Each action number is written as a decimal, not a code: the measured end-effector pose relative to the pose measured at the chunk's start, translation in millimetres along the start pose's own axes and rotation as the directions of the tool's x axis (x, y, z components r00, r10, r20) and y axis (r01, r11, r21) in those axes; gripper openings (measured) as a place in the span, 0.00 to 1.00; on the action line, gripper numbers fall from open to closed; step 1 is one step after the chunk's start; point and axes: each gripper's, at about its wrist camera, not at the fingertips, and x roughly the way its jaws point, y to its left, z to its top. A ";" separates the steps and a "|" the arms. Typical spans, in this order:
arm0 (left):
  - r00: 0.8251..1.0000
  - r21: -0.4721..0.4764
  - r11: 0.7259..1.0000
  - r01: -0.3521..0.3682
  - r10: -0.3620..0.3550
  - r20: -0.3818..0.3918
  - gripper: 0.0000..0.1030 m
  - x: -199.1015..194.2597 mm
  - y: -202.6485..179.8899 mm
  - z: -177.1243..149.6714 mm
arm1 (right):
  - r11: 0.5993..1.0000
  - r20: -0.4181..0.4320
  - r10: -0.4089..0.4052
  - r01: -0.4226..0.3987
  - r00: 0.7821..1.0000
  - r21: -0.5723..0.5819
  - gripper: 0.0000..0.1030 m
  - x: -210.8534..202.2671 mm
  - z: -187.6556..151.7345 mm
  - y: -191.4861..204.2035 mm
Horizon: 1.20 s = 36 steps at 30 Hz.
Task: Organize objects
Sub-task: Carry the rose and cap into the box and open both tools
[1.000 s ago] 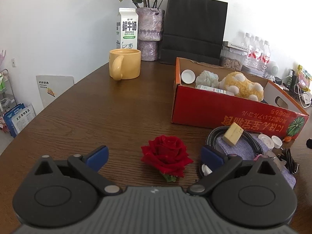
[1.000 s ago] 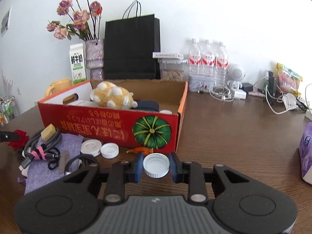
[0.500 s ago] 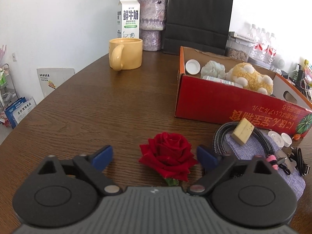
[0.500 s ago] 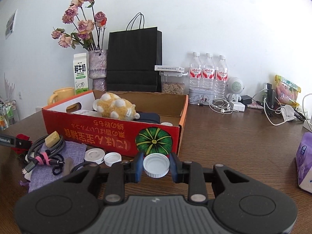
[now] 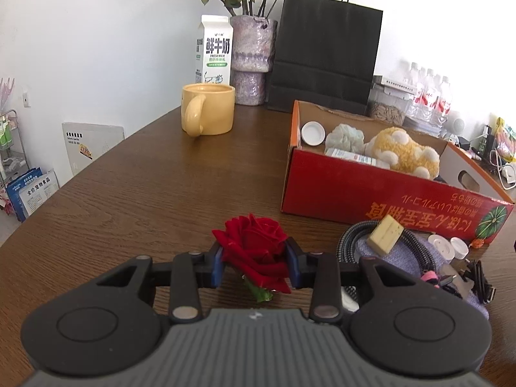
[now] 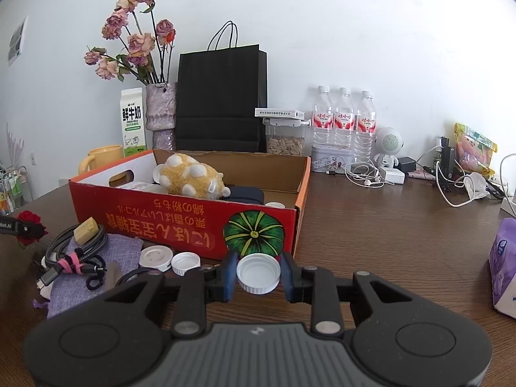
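Your left gripper [image 5: 256, 266] is closing its jaws on the red rose [image 5: 254, 248], which lies on the brown table [image 5: 145, 193] just in front of the red box [image 5: 371, 193]; the blue pads [image 5: 217, 266] sit against the petals on both sides, with the green stem end poking out underneath. Your right gripper [image 6: 258, 274] has its jaws narrowed onto a white cap [image 6: 258, 273], held open side up between the two pads, just before the pumpkin picture on the box [image 6: 180, 219] front. Inside the box you can see a yellow plush toy [image 5: 404, 153], a pale blue-green puff [image 5: 343, 137], a white lid [image 5: 312, 133] leaning in the far corner and a flat white packet [image 5: 353, 158]. Beside the rose, to the right in the left view, a coiled braided cable [image 5: 351, 245] and a tan block [image 5: 385, 233] rest on a grey-purple pouch [image 5: 419, 254], with two more white caps [image 5: 446, 247] near the box wall. Farther back stand a yellow mug [image 5: 208, 113], a milk carton [image 5: 214, 50], a vase of dried flowers [image 5: 253, 48] and a black paper bag [image 5: 325, 51].
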 end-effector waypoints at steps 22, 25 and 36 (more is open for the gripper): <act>0.983 0.051 0.994 0.095 -0.102 0.150 0.37 -13.0 -43.9 50.1 | 0.998 0.125 0.062 -0.062 0.990 -0.010 0.26 -1.7 35.7 17.7; 0.979 0.064 0.992 0.106 -0.115 0.167 0.37 -8.7 -52.4 59.5 | 0.997 0.146 0.072 -0.070 0.987 -0.021 0.26 3.1 49.2 20.7; 0.970 0.093 0.986 0.136 -0.152 0.192 0.37 23.7 -85.6 94.8 | 0.998 0.190 0.065 -0.063 0.980 -0.020 0.26 54.4 93.5 30.6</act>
